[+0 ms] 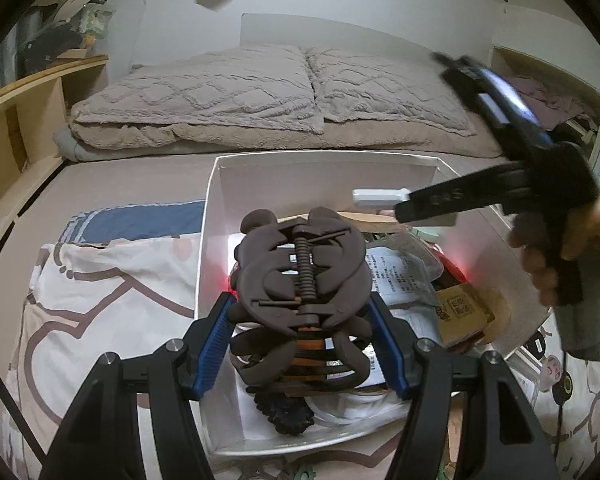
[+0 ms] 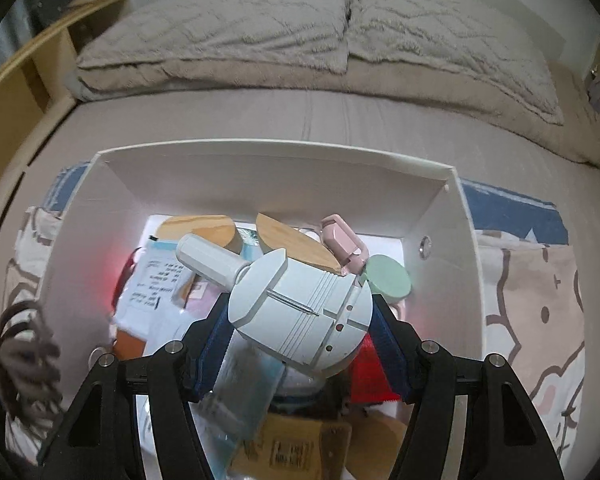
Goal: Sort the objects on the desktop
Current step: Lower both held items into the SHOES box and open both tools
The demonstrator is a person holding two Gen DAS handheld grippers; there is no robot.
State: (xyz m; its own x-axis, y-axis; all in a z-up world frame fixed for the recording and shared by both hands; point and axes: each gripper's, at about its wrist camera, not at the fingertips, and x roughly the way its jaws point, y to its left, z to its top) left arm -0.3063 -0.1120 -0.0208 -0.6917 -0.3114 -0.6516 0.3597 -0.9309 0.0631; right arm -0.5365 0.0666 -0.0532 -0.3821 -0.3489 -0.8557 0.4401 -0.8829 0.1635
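Brown plastic claw clip (image 1: 300, 276): clamped between blue pads (image 1: 214, 344) of left gripper (image 1: 304, 344), held over white box (image 1: 284, 160), near its left wall. Grip sits on clip's flanks; spring hinge faces camera

White plastic gadget (image 2: 296, 312), round body w/ stubby handle: clenched in right gripper (image 2: 300, 352), over box mid-right. Thin metal pin lies across its face. Left view shows right gripper (image 1: 428, 204) from the side, motion-blurred, white tip poking out

Box contents, approx 8+ items, crowded:
- 2 wood pieces (image 2: 292, 240)
- pink clip-like item (image 2: 344, 244), touching mint disc (image 2: 386, 278)
- printed leaflet (image 2: 156, 280)
- red item (image 2: 370, 376), partly hidden
- tan carton w/ QR code (image 1: 458, 308)
- black fuzzy lump (image 1: 284, 408) below the claw clip

Surroundings: bed w/ 2 grey pillows (image 1: 256, 88); cartoon-print cloth (image 1: 100, 280) under box; wood shelf (image 1: 32, 96) at left

Step in hand (judged): both items look to be going in or out of box; direction can't be told

Handling notes:
- Keep the 2 grippers apart; box opening is tight for both
- Clip is sprung, so squeeze flanks evenly or it may pop sideways
- Gadget is held on a curved body: keep it level, watch the pin, which may be loose
- If setting down, pick a bare patch; heap is uneven, things may slide
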